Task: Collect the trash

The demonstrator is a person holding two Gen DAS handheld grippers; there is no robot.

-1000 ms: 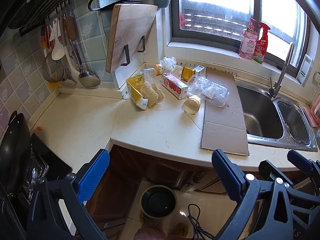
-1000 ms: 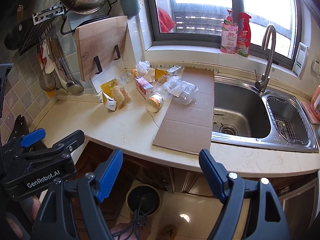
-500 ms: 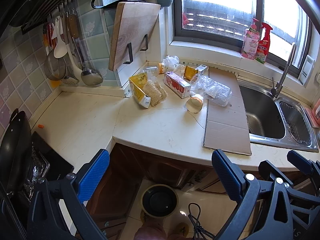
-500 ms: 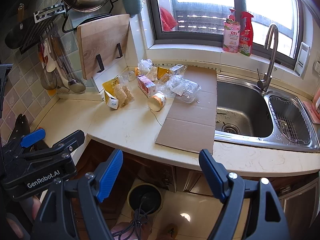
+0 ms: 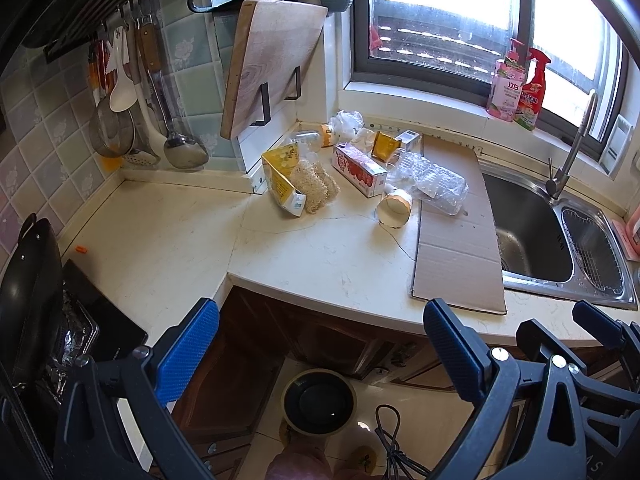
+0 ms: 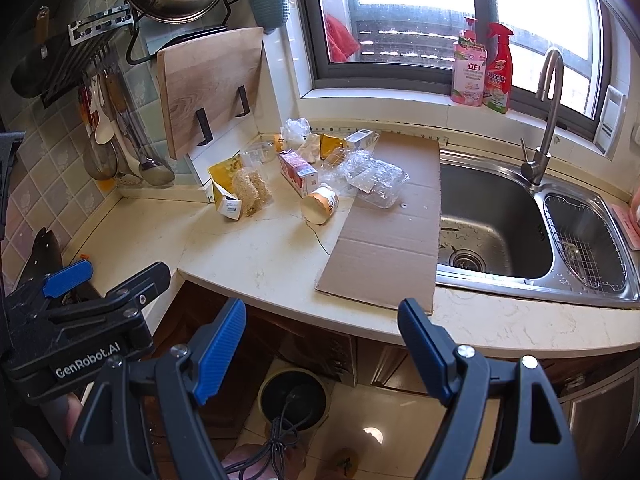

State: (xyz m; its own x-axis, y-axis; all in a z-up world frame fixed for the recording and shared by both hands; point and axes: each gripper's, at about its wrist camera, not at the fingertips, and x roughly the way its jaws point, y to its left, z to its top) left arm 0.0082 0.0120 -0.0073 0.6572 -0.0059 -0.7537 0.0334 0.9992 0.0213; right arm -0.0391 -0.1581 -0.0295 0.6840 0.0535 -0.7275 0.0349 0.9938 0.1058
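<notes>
Trash lies in a heap at the back of the counter: a yellow noodle bag [image 5: 282, 182] [image 6: 224, 188], a pink carton [image 5: 360, 170] [image 6: 298, 172], a tipped paper cup [image 5: 394, 208] [image 6: 320, 204], a clear plastic tray [image 5: 432, 184] [image 6: 376, 180] and a flat cardboard sheet [image 5: 456, 232] [image 6: 388, 232]. A round bin [image 5: 319, 402] [image 6: 292, 400] stands on the floor below. My left gripper [image 5: 320, 344] is open and empty, in front of the counter edge. My right gripper [image 6: 322, 344] is open and empty beside it.
A steel sink [image 6: 500, 224] with a tap [image 6: 546, 116] is at the right. A wooden cutting board [image 5: 268, 68] leans on the back wall, with hanging utensils [image 5: 140, 96] to its left. A black pan [image 5: 28, 292] sits at the far left. Spray bottles [image 6: 482, 68] stand on the sill.
Both grippers have drifted slightly left and back from the counter; the trash heap sits a little further right in both views. Both stay open and empty.
</notes>
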